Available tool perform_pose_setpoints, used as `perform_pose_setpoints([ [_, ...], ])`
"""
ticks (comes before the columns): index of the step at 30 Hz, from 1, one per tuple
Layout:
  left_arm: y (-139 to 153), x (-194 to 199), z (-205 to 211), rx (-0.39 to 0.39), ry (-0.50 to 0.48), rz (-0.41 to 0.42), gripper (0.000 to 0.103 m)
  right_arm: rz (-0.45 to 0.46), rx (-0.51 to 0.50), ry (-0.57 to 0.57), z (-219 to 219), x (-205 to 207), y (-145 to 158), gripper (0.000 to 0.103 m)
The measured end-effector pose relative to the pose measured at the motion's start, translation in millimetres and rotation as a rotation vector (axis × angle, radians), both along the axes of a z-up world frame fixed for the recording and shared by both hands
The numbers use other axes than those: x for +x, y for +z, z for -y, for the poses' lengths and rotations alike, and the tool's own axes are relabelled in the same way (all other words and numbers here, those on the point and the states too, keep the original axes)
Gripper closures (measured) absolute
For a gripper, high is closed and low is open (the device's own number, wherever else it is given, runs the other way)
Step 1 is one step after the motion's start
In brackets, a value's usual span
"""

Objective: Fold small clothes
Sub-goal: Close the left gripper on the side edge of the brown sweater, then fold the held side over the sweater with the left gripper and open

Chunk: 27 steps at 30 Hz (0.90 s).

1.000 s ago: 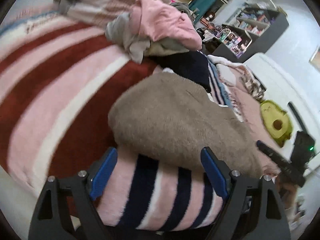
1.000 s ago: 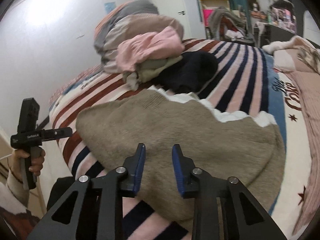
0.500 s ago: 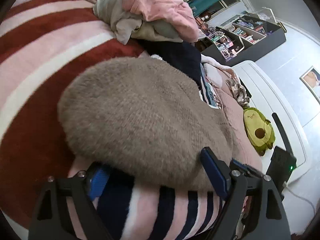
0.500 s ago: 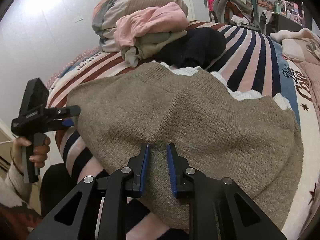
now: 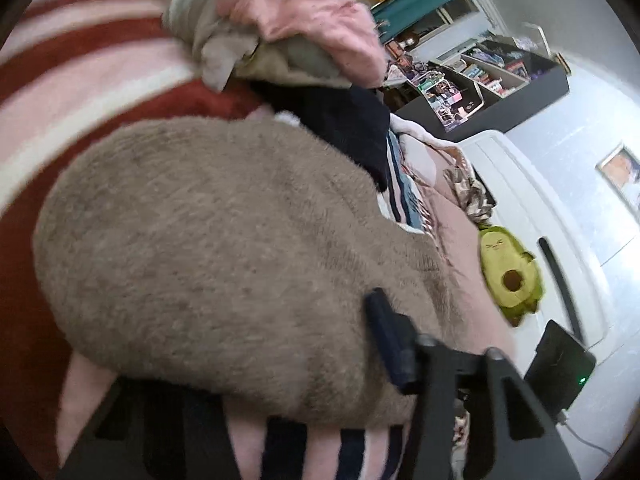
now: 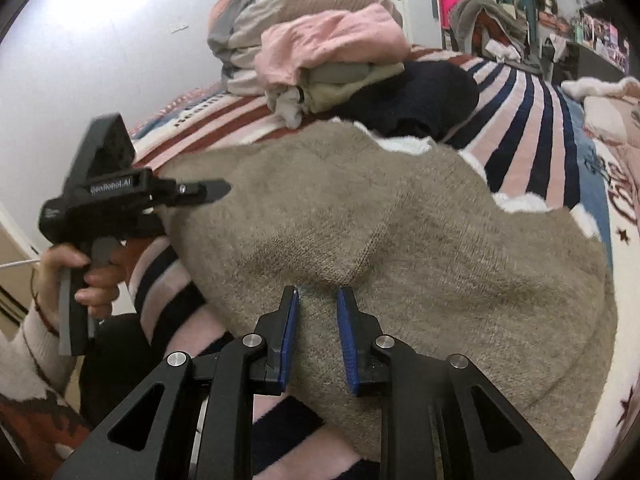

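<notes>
A taupe knit sweater [image 5: 224, 240] lies spread on the striped bed; it also shows in the right wrist view [image 6: 400, 232]. My left gripper [image 5: 248, 364] is open wide at the sweater's near left edge; its left finger is hidden under the knit, the right finger [image 5: 388, 344] lies on top. It also shows in the right wrist view [image 6: 208, 192], at the sweater's left edge. My right gripper [image 6: 318, 320] sits at the near hem, jaws narrowly apart with knit between them; whether it pinches is unclear.
A pile of clothes, pink [image 6: 332, 44] and cream over a dark navy garment [image 6: 420, 100], lies behind the sweater on the striped blanket [image 6: 516, 120]. A green avocado plush [image 5: 508, 272] lies at the right. Shelves and a white wall stand beyond.
My left gripper has pushed forward, so the sweater edge now covers its left finger. My right gripper has moved a little closer over the hem and its jaws have parted slightly.
</notes>
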<state>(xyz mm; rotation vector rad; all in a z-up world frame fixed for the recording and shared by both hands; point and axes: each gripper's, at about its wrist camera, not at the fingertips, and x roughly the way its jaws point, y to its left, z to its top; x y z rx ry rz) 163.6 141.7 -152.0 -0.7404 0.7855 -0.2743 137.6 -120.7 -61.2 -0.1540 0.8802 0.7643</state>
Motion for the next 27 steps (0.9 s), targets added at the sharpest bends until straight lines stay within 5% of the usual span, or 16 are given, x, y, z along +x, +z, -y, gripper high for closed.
perform_pose_setpoints([
  [5,37,0,21,0.146,-0.033,0.113,0.078,-0.018,0.013,-0.01,3,-1,-3,0.088],
  [16,111,8,106,0.341,-0.223,0.344,0.079,-0.038,0.142,-0.061,30,-8,7,0.087],
  [20,122,9,145,0.439,-0.303,0.368,0.079,0.015,0.177,-0.167,77,-17,24,0.086],
  [27,111,9,207,0.447,-0.462,0.353,0.081,0.076,0.188,-0.332,147,-32,45,0.086],
])
